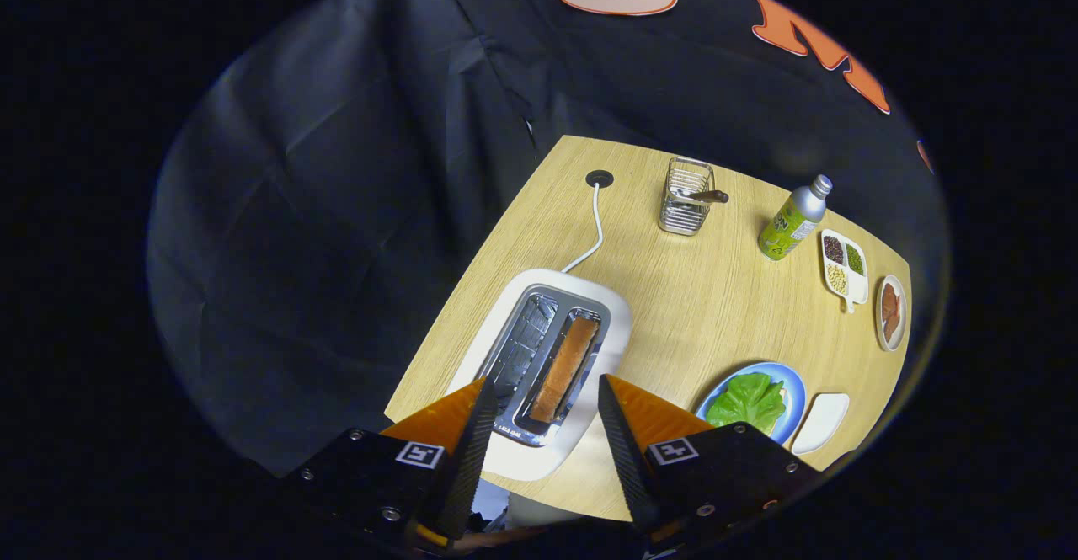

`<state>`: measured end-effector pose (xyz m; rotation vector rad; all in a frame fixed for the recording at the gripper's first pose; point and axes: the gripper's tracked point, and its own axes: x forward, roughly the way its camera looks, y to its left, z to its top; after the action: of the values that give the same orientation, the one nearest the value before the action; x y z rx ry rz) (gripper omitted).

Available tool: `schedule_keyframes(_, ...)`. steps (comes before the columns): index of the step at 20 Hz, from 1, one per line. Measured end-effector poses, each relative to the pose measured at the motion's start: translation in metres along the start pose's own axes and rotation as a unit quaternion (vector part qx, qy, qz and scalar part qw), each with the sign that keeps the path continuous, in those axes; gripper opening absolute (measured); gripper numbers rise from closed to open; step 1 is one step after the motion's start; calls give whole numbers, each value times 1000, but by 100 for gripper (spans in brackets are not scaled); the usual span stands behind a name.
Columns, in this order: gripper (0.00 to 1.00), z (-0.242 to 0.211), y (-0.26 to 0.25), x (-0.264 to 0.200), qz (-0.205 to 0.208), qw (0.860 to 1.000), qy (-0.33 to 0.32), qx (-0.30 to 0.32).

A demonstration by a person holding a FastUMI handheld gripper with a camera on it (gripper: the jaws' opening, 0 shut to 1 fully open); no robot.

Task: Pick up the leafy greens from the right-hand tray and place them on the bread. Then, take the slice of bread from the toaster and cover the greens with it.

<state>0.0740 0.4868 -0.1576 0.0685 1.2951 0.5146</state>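
Toaster (547,358) is seen from above on the wooden table (699,299), white-bodied with two slots; a slice of bread (566,368) stands in the right slot, the left slot is seen bare. A white cord (595,232) is run from the toaster to a round hole (600,178) in the table. The hand-held gripper (546,425) is held above the toaster with its fingers spread apart, nothing clamped between them; the bread slot is seen in the gap between the two fingers (476,434), with no contact visible. To the right of the fingers, a blue plate (796,392) is seen with leafy greens (745,400) laid on it; a pale edge of bread under the greens is only barely made out. Just beside the plate, a small white tray (821,421) is placed. Further back, a wire basket (686,196) with a dark-handled utensil, a green bottle (792,221) with a silver cap, a divided white dish (844,267) holding three kinds of grains or seeds, and a small oval dish (891,312) with reddish-brown pieces are set along the table's far and right side, well apart from the toaster.
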Motion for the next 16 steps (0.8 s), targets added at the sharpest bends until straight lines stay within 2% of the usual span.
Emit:
schedule_keyframes(6, 58, 0, -15, 23, -33, 999, 20, 29)
schedule_keyframes(9, 41, -2, -17, 28, -47, 998, 24, 33)
schedule_keyframes(11, 34, -4, -13, 35, -44, 998, 28, 37)
schedule_keyframes(16, 30, -8, -17, 49, -58, 997, 43, 23)
